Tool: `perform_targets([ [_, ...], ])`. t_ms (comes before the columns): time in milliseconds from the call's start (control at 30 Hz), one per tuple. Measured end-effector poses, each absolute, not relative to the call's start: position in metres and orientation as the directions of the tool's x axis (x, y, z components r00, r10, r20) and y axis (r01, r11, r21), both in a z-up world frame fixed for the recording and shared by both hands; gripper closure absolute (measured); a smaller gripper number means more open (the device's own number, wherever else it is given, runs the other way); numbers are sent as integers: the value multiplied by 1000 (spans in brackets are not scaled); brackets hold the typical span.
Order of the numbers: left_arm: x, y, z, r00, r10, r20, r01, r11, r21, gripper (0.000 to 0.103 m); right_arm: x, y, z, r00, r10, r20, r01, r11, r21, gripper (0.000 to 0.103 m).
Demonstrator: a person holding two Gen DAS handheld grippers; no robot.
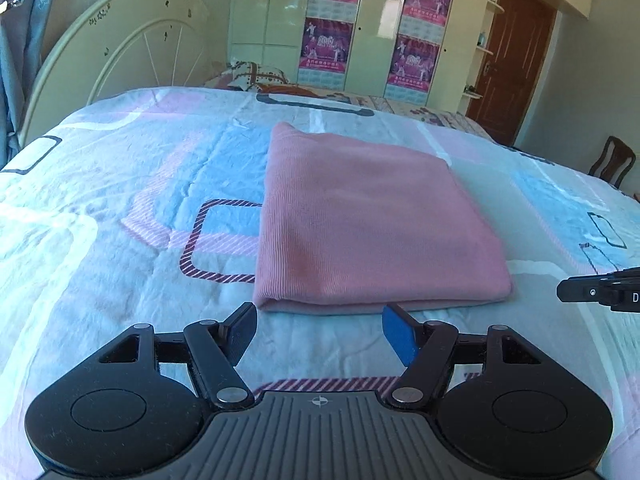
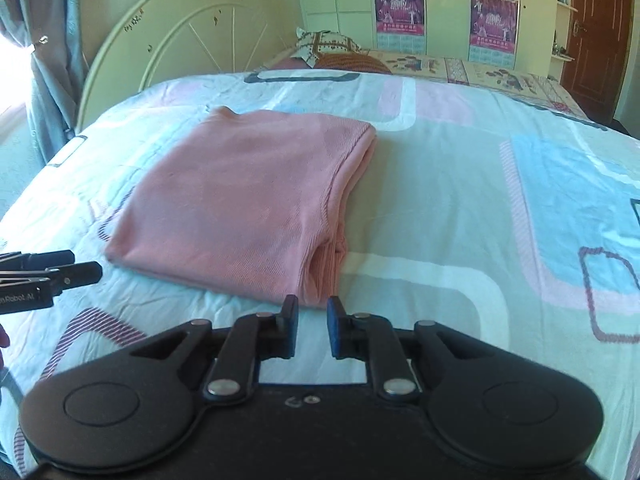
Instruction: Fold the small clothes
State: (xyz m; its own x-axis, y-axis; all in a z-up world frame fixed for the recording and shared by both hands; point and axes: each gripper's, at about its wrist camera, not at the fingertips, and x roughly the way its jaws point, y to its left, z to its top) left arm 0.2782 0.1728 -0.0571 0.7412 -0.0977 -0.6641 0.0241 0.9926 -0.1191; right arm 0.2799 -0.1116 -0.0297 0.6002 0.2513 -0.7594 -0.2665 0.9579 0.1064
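Grippers hover just short of the cloth: left gripper (image 1: 320,330) spread wide, right gripper (image 2: 313,326) narrowed, both empty. Pink ribbed cloth (image 1: 368,220) lies folded in a neat rectangle, layered edges showing, on the bed (image 1: 120,184).

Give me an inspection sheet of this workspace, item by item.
Surface: bed sheet, patterned in white, blue and pink, lightly wrinkled.
Job's things: pink garment, folded into a flat rectangle, lying on the sheet; layered edges show on its right side in the right wrist view.
Clutter: nothing seen on the sheet near the garment.
Grippers: left gripper open, just short of the garment's near edge, holding nothing; right gripper narrowly open by the near right corner, holding nothing.
Cables: nothing seen.
Surroundings: headboard, pillow, wardrobe with posters, brown door, chair, curtain.
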Motion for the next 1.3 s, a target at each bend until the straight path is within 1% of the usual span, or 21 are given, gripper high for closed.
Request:
perform_targets([
  [33,270,169,-54,749,-94,-656,22,993,-117,33,272,-114,-27,608,250,-754,-265,959,105,87],
  [133,244,155,-41,768,-90,-634,26,994,-110,33,246,-123,-16,637,255,-727,-249,961,119,78],
  [200,224,145,-31,776,-101,-623,45,993,-104,33,228,-129,-9,651,259,-713,-241,962,129,61],
  [233,215,141,-26,778,-101,-620,49,994,-100,33,219,-130,-6,658,257,-708,-239,963,127,60],
  [300,196,133,-15,793,-99,-601,52,994,-94,33,201,-133,0,666,255,-701,-240,963,123,61],
  [333,187,131,-10,799,-99,-593,52,994,-95,30,192,-136,3,671,254,-697,-236,964,125,60],
  [367,177,128,-5,805,-102,-584,56,994,-96,20,183,-137,6,676,254,-692,-234,964,124,59],
  [400,166,124,0,814,-94,-572,53,995,-88,15,174,-139,10,682,255,-686,-235,964,124,56],
  [433,155,120,4,825,-78,-559,46,996,-72,7,164,-140,14,690,253,-678,-232,965,124,53],
  [467,145,117,8,836,-66,-544,41,998,-58,0,155,-142,19,701,250,-668,-227,966,123,38],
  [500,134,114,12,849,-58,-525,40,998,-45,0,146,-143,23,716,244,-654,-221,968,120,20],
  [533,123,110,16,855,-58,-515,45,998,-36,0,136,-145,28,729,241,-640,-220,969,114,14],
  [633,97,107,26,860,-76,-504,64,997,-41,0,111,-150,39,743,239,-625,-218,970,112,12],
  [667,90,107,29,862,-80,-500,66,997,-45,0,104,-151,42,746,238,-622,-216,970,112,7],
  [700,82,107,33,864,-79,-497,64,997,-48,0,97,-152,44,750,237,-617,-214,970,112,0],
  [933,40,104,52,874,-76,-479,61,997,-47,0,60,-152,54,761,202,-616,-172,979,108,1],
  [1300,22,96,67,889,-110,-445,98,994,-50,0,34,-151,72,796,186,-575,-159,982,98,1],
])
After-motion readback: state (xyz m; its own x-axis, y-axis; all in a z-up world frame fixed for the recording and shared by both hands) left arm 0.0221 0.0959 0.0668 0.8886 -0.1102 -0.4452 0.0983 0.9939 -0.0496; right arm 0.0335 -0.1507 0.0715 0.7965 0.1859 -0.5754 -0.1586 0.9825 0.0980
